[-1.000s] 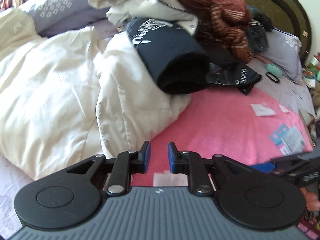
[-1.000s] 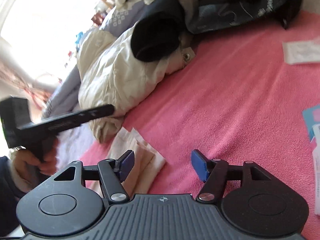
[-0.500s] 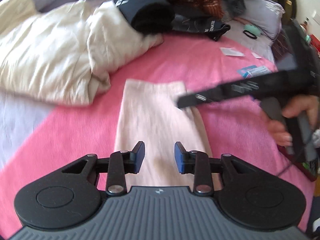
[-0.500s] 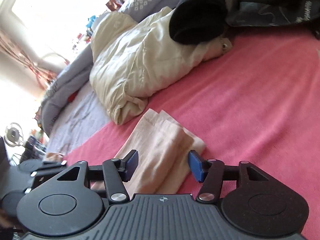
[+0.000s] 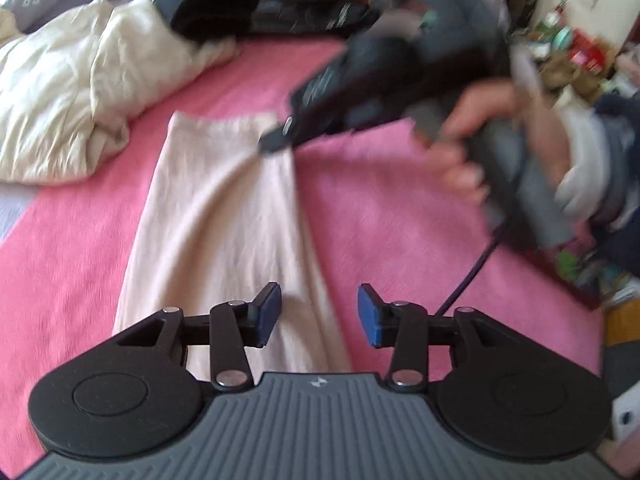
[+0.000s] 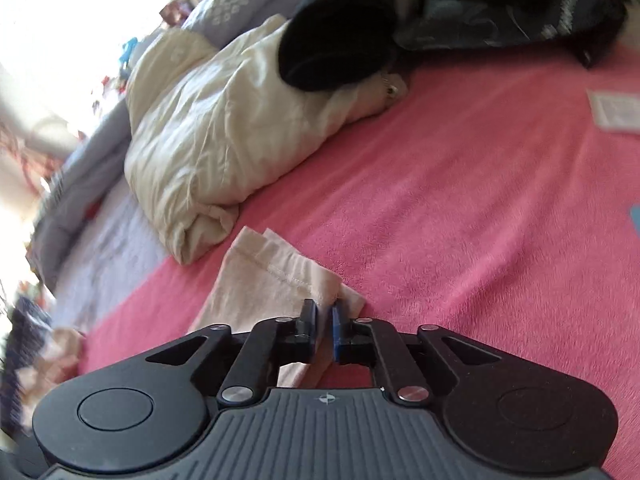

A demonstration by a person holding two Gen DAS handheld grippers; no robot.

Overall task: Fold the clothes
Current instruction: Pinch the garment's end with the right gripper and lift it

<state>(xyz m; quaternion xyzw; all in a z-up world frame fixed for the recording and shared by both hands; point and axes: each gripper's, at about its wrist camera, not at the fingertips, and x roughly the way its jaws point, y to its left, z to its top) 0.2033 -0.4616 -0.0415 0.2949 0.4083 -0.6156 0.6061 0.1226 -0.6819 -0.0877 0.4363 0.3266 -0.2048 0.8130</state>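
Observation:
A pale pink garment (image 5: 216, 208) lies folded into a long strip on the pink blanket (image 5: 400, 240). My left gripper (image 5: 318, 316) hovers over its near end, jaws opening, with the strip's right edge below the gap and nothing pinched. A hand (image 5: 480, 132) holds my right gripper (image 5: 276, 142) at the strip's far right corner. In the right wrist view the right gripper (image 6: 324, 320) is closing, its pads pinching a raised fold of the garment (image 6: 256, 284) at that corner.
A crumpled cream duvet (image 5: 68, 92) lies left of the garment, with a rolled black garment (image 5: 204, 4) on it and dark clothes behind. A cable (image 5: 472, 276) hangs from the right gripper. Clutter (image 5: 580, 48) lines the right side. A paper (image 6: 616, 112) lies on the blanket.
My left gripper swung from the duvet to over the pink garment and its jaws widened. The right gripper's jaws narrowed from wide apart to a pinch on the garment's corner.

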